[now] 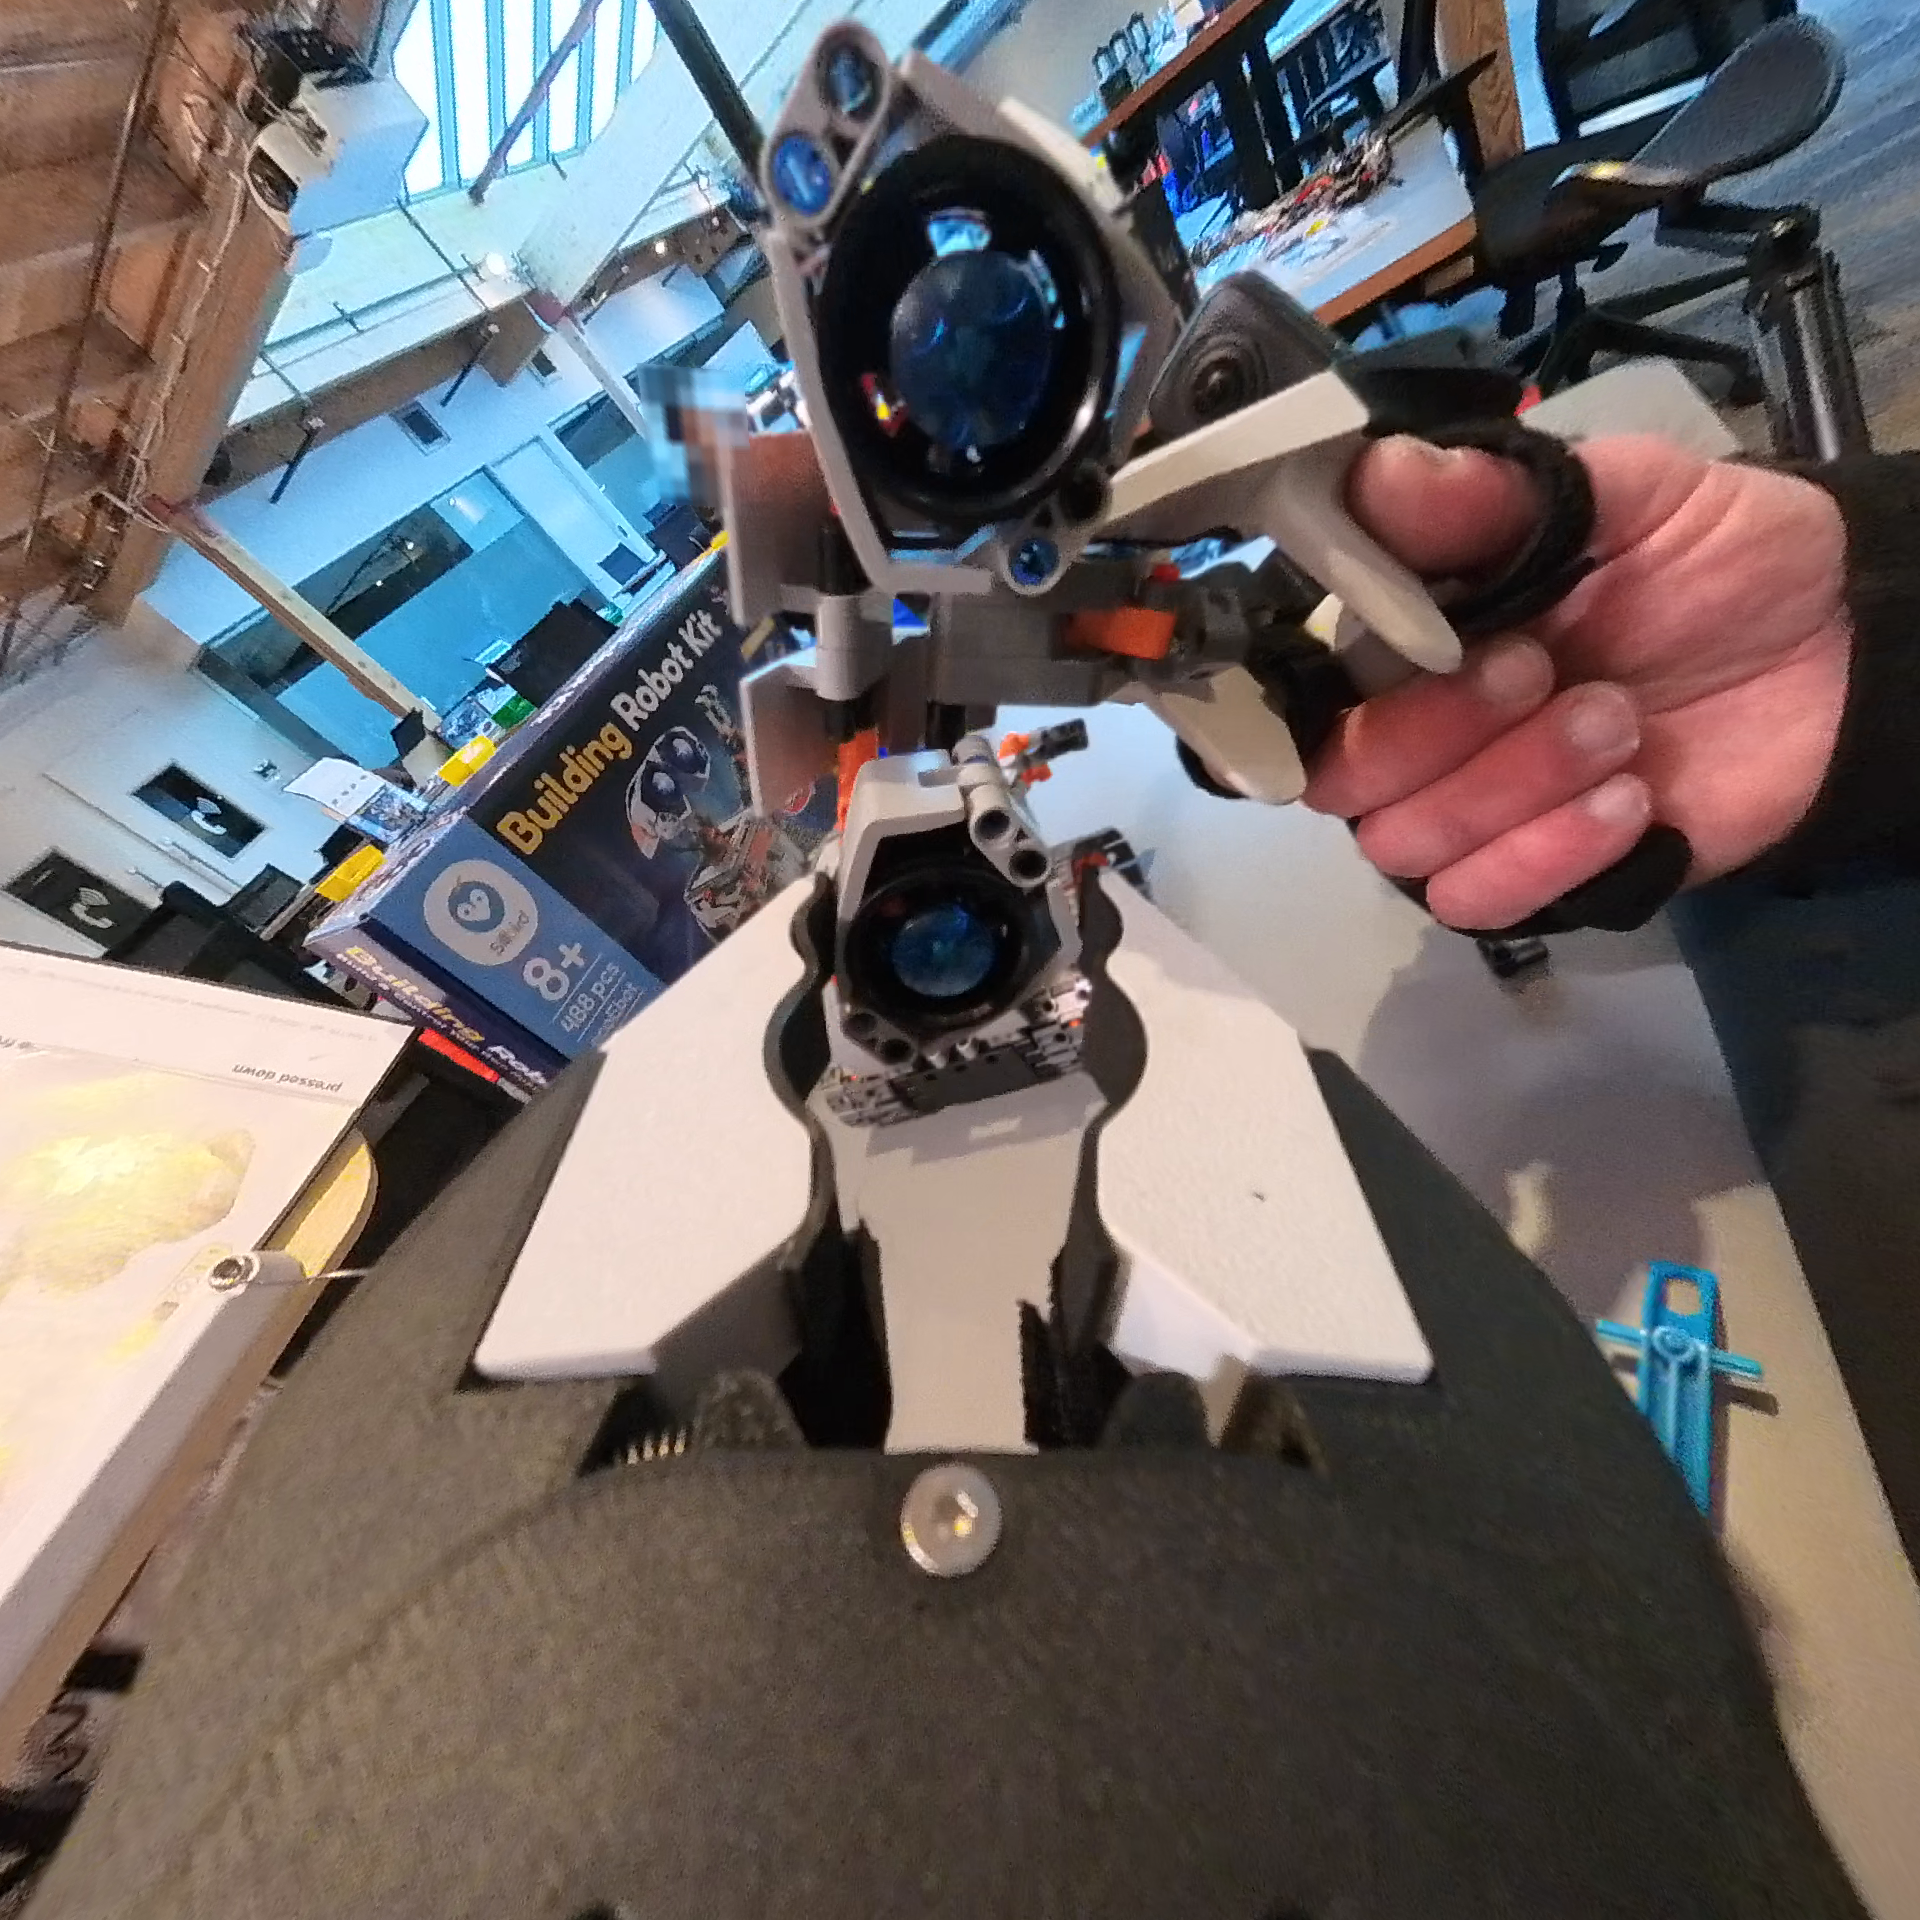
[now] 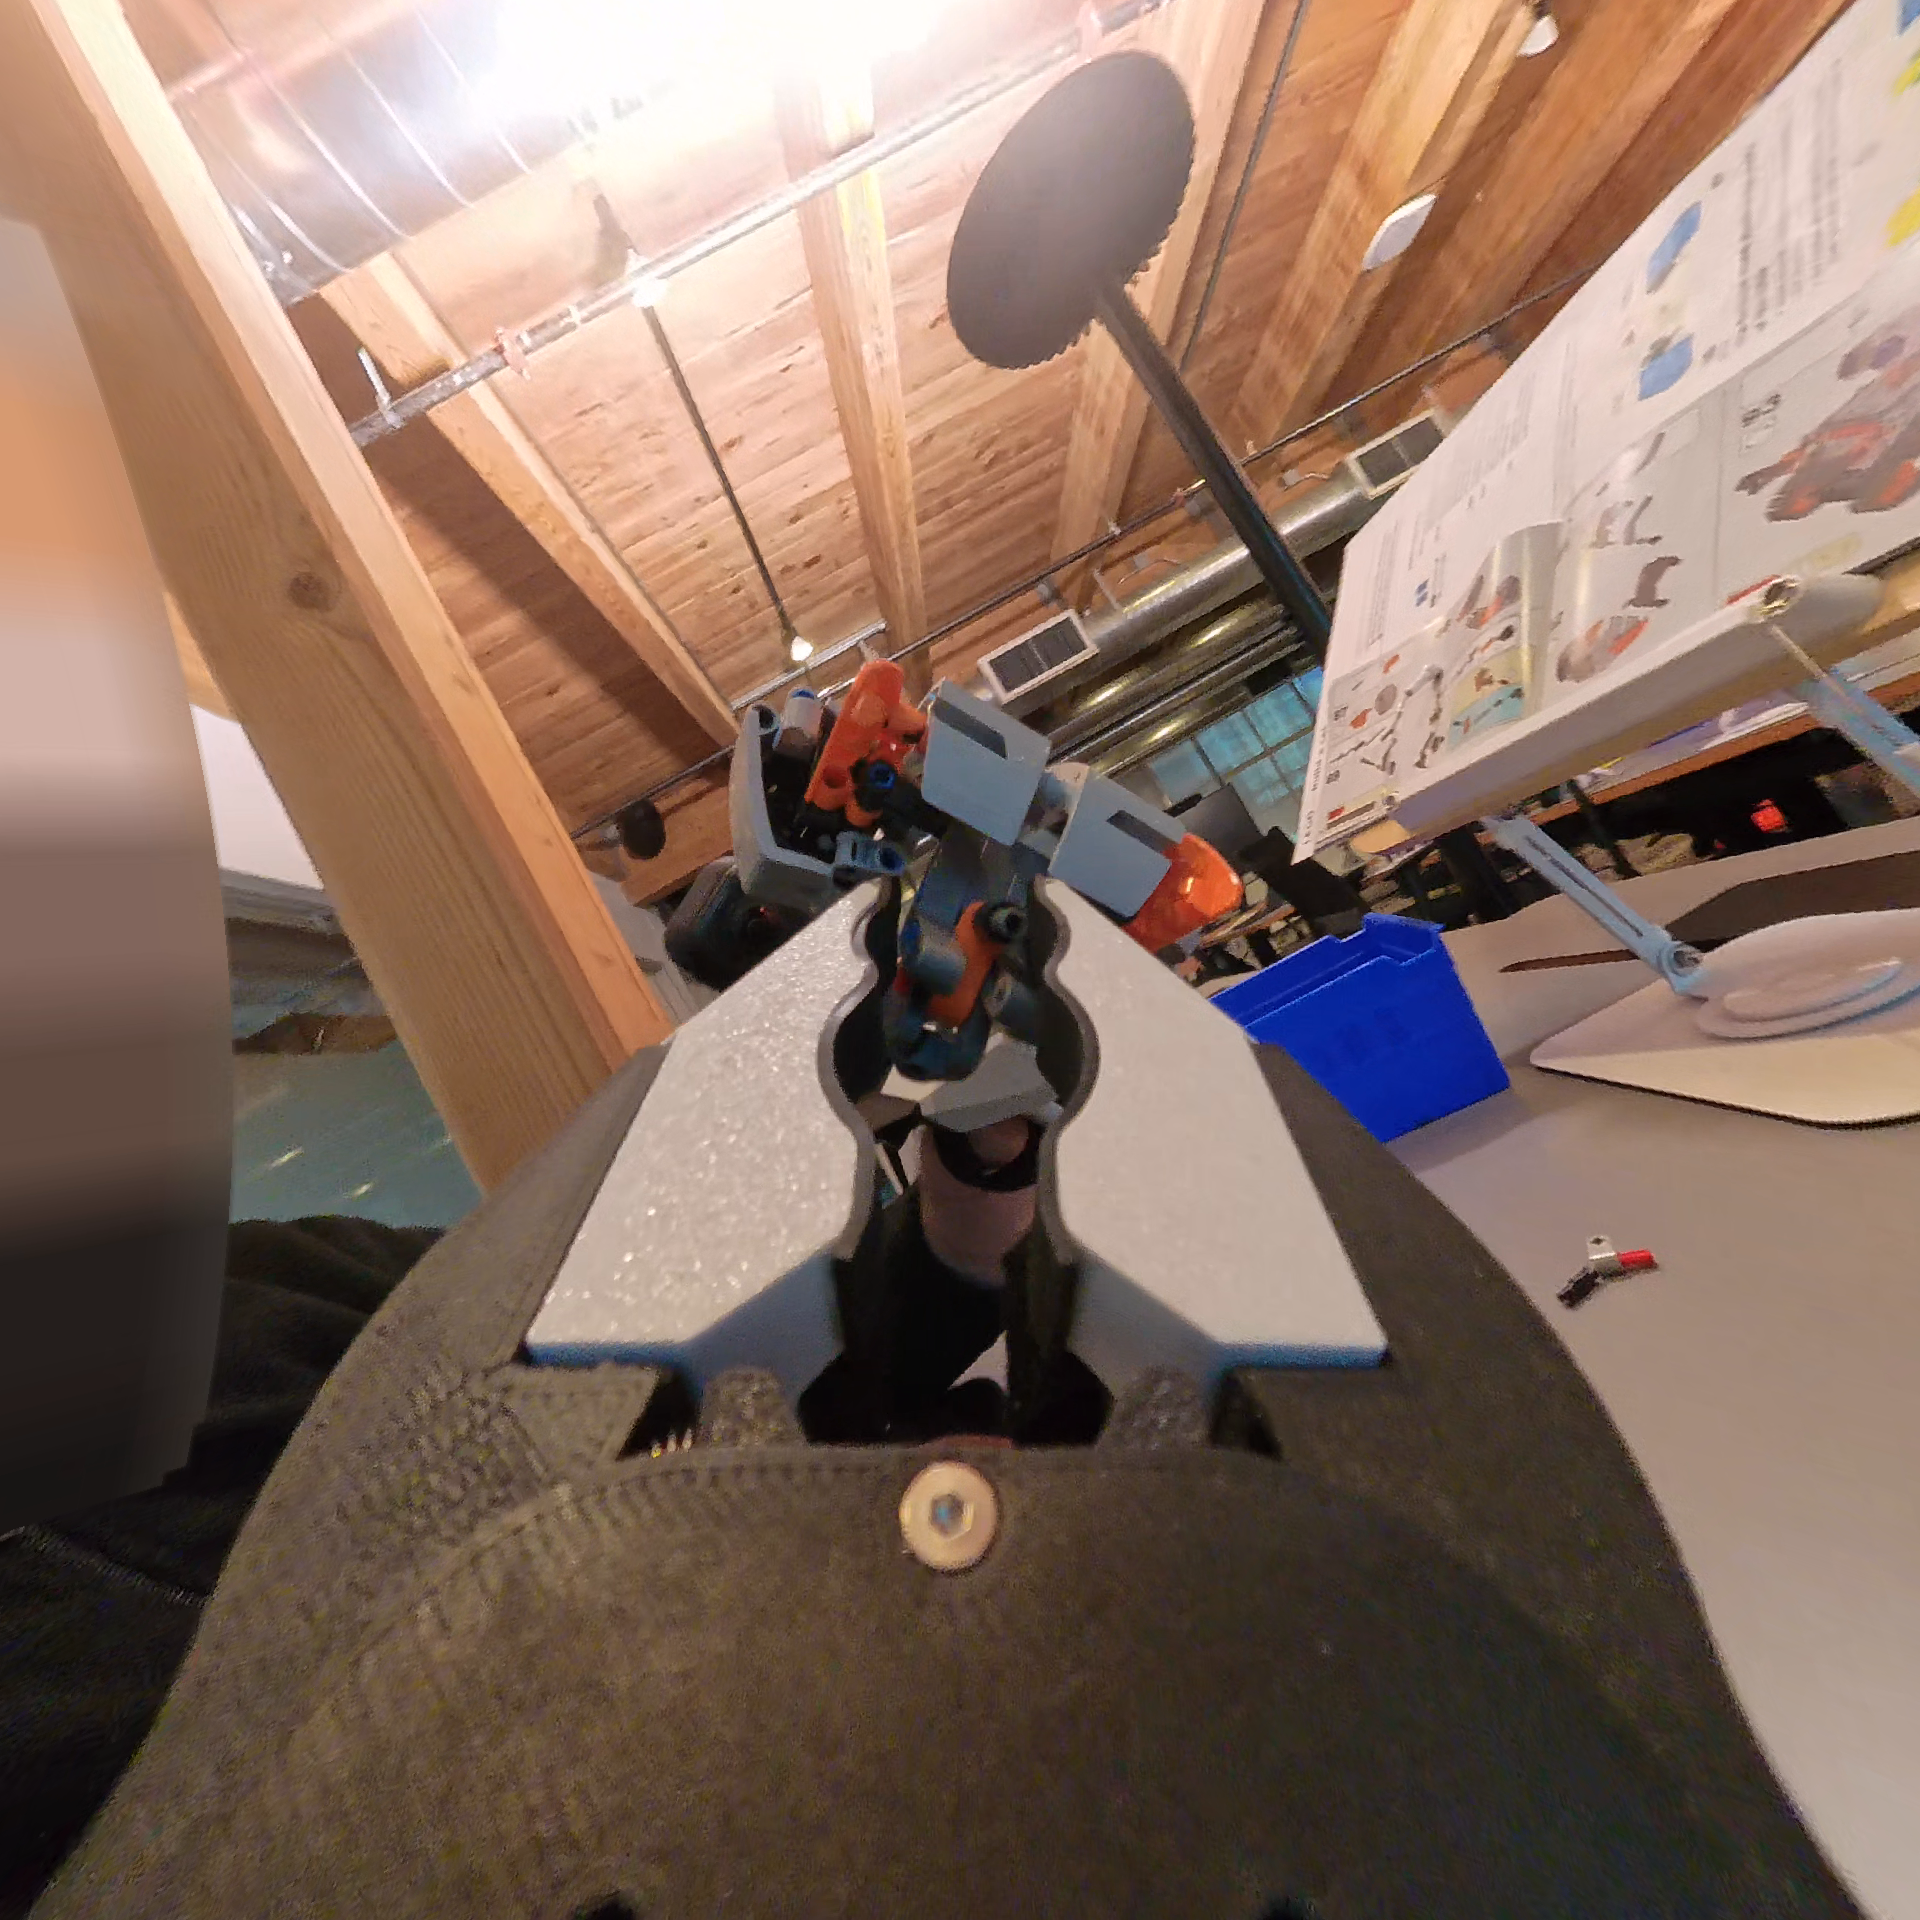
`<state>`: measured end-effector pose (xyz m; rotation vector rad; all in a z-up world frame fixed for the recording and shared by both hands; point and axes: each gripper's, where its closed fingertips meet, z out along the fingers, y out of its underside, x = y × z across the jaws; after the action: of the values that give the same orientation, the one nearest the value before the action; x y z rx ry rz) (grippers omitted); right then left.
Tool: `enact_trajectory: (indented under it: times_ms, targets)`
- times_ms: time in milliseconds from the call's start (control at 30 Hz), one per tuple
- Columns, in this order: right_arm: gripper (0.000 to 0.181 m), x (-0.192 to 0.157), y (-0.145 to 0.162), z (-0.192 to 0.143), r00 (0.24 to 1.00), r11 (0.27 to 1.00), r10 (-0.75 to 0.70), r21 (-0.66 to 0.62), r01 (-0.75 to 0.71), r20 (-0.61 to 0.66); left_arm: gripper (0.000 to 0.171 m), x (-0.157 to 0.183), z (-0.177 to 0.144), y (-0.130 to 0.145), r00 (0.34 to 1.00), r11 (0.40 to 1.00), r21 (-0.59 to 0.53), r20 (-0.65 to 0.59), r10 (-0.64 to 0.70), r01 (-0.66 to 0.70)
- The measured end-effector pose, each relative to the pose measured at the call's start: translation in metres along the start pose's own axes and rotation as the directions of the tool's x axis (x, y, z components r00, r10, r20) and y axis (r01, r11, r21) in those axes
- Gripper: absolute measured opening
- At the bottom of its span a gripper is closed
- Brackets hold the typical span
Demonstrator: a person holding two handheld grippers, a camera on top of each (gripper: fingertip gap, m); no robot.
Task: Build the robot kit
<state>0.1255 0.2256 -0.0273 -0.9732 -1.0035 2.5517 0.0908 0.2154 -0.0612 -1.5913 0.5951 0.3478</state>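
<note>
Kit box (image 1: 540,883), blue bin (image 2: 1361,1023), beside brick robot (image 1: 956,499)

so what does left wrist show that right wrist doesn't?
Left wrist only: a printed blue box, a light-blue plastic piece on the table, and a hand holding the right gripper.

Right wrist only: a blue bin and a small red-tipped piece.

Both: the grey-and-orange toy robot, gripped from each end, and the instruction booklet on its stand.
</note>
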Motion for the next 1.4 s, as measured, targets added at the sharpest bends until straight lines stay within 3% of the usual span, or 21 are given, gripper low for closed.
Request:
enact_trajectory:
  times_ms: [100,300,433,533,633,767,867,1000,1167,1267,1400]
  targets:
    - [0.037,0.009,-0.005,-0.004,0.997,0.999,-0.035,-0.013,0.034,-0.074,0.045,-0.005,-0.002,0.002,1.000,0.999,-0.038,0.000,-0.008,0.008]
    - [0.038,0.016,-0.011,-0.013,0.944,0.966,-0.247,-0.135,0.222,-0.219,0.045,-0.017,0.000,0.002,1.000,0.994,-0.105,0.008,-0.007,0.008]
    - [0.042,0.025,-0.015,-0.024,0.812,0.873,-0.479,-0.279,0.400,-0.333,0.044,-0.021,0.002,0.001,1.000,0.991,-0.131,0.017,-0.012,0.015]
    - [0.042,0.031,-0.001,-0.025,0.755,0.813,-0.559,-0.404,0.420,-0.342,0.042,-0.018,0.005,0.005,1.000,0.986,-0.168,0.007,-0.004,0.005]
    - [0.043,0.039,0.019,-0.026,0.765,0.798,-0.547,-0.490,0.352,-0.341,0.041,-0.016,0.006,0.009,1.000,0.980,-0.198,-0.007,0.008,-0.010]
    - [0.044,0.048,0.057,-0.023,0.852,0.814,-0.407,-0.554,0.174,-0.330,0.041,-0.014,0.008,0.012,0.999,0.974,-0.227,-0.039,-0.019,0.009]
    - [0.048,0.049,0.082,-0.013,0.923,0.849,-0.221,-0.527,0.025,-0.314,0.041,-0.012,0.011,0.010,0.995,0.974,-0.221,-0.072,-0.065,0.048]
    - [0.054,0.043,0.089,0.005,0.967,0.882,0.000,-0.456,-0.120,-0.256,0.041,-0.006,0.015,-0.007,0.990,0.988,-0.146,-0.119,-0.069,0.051]
    - [0.054,0.033,0.088,0.019,0.981,0.885,0.118,-0.432,-0.175,-0.155,0.041,-0.002,0.017,-0.030,0.988,0.999,-0.031,-0.144,-0.047,0.043]
    - [0.025,0.028,0.079,0.022,0.992,0.904,0.063,-0.415,-0.104,-0.111,0.040,0.004,0.019,-0.041,0.987,1.000,0.004,-0.157,-0.022,0.023]
    - [0.024,0.024,0.068,0.022,0.996,0.915,-0.002,-0.401,-0.036,-0.094,0.043,0.004,0.021,-0.052,0.987,1.000,0.020,-0.161,-0.005,0.009]
